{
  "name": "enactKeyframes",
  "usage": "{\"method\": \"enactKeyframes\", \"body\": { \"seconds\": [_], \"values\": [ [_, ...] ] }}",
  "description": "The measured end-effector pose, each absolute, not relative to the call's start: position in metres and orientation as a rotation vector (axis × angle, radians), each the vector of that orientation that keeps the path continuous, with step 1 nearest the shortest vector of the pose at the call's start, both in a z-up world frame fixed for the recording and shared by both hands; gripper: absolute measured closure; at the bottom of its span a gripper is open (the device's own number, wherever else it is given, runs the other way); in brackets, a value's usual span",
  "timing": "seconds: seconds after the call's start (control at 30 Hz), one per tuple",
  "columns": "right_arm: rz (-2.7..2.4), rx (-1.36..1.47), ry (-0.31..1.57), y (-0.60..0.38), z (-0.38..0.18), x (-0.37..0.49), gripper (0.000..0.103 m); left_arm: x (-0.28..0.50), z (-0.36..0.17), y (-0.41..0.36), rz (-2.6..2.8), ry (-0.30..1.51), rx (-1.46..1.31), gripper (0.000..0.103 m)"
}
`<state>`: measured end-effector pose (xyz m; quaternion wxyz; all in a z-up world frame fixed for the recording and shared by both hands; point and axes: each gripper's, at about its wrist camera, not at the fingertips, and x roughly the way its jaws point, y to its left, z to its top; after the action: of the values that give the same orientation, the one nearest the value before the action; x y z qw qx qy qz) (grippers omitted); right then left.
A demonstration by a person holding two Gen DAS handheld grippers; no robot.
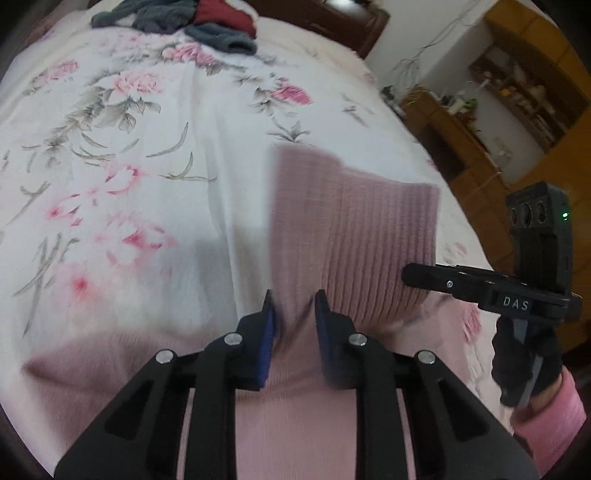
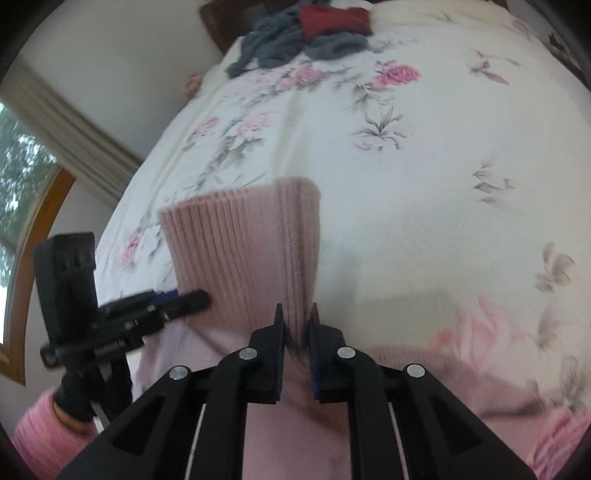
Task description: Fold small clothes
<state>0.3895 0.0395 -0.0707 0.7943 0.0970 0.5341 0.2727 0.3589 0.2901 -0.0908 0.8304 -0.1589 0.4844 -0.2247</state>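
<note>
both grippers — left (image 1: 293,306), right (image 2: 297,319) — pinched closed, side by side.

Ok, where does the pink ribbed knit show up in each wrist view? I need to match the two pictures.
Left wrist view: the pink ribbed knit rises centre-right, pinched between the left gripper fingers, with the right gripper at its right edge.
Right wrist view: the knit stands centre-left, pinched by the right gripper, with the left gripper at its left edge.
Shared landmark: the pile of grey and red clothes at the far end of the bed.
</note>
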Motion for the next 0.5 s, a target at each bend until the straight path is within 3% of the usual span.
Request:
{"method": "enactKeyframes", "body": {
  "seconds": [0.17, 0.5],
  "values": [
    [0.627, 0.146, 1.137, 0.037, -0.060, 0.343, 0.092, 0.318, -0.082, 0.303, -0.511, 0.987, -0.316, 0.083],
    [0.619, -0.054, 1.185, 0.041, -0.089, 0.279, 0.092, 0.263, -0.109, 0.320, -0.516, 1.079, -0.305, 0.080]
  ]
}}
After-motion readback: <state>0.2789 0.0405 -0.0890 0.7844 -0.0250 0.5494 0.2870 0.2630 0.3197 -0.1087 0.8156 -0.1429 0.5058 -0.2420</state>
